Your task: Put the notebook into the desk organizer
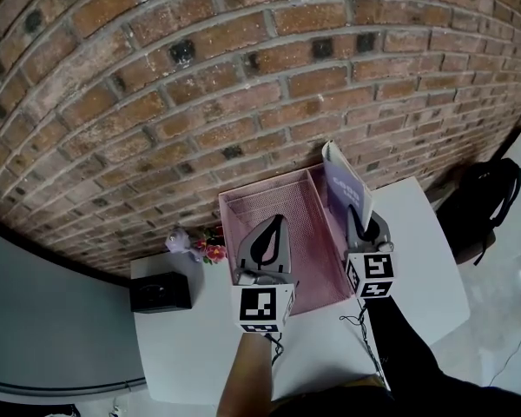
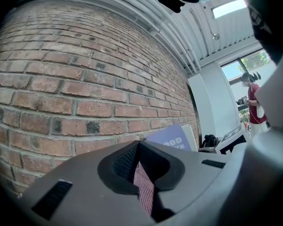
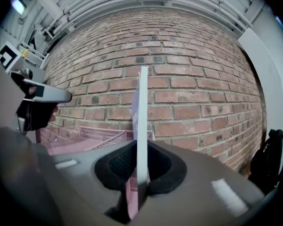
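Notebook [image 1: 343,189] pinched upright on edge in right tongs [image 1: 359,221], at narrow right slot of pink desk organizer [image 1: 278,200], likely for edgewise entry; left tongs [image 1: 273,228] closed on its mesh wall, apparently steadying it on bench [image 1: 417,250].

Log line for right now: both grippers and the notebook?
left gripper: shut on pink mesh organizer wall | right gripper: shut on notebook | notebook: upright at organizer's right side, not released

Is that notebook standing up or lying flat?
Standing on edge: the notebook rises upright from the right gripper's jaws, which are closed on it.
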Motion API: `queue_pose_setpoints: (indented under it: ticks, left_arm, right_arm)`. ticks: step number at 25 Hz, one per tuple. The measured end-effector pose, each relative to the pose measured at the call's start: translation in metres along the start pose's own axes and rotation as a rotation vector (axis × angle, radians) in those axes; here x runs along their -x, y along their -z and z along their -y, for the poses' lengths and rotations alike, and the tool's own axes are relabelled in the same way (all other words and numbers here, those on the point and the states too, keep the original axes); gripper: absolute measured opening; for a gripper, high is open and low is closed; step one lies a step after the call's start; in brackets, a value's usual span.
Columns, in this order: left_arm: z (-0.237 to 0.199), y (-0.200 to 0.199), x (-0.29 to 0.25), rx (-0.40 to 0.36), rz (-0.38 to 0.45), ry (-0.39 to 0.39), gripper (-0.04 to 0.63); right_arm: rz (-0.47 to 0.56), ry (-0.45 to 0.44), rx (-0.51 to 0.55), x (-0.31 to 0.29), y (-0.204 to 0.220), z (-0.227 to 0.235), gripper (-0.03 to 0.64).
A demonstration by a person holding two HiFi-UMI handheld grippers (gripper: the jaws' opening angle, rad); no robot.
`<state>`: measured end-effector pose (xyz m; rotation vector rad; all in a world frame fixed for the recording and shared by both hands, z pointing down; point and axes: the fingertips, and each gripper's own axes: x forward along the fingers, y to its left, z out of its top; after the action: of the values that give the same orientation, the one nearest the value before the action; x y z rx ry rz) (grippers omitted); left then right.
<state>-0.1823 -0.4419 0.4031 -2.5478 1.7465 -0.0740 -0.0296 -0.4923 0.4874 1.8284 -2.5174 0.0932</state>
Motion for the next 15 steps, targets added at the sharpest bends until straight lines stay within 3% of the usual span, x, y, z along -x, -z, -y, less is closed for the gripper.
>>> queue_pose_setpoints:
  ticks: [15]
  left_arm:
    - [0.004,0.004,0.0,0.0,0.001,0.02,0.006]
  right_arm:
    - [-0.059,0.064,-0.027,0.012,0.034,0.016,0.034]
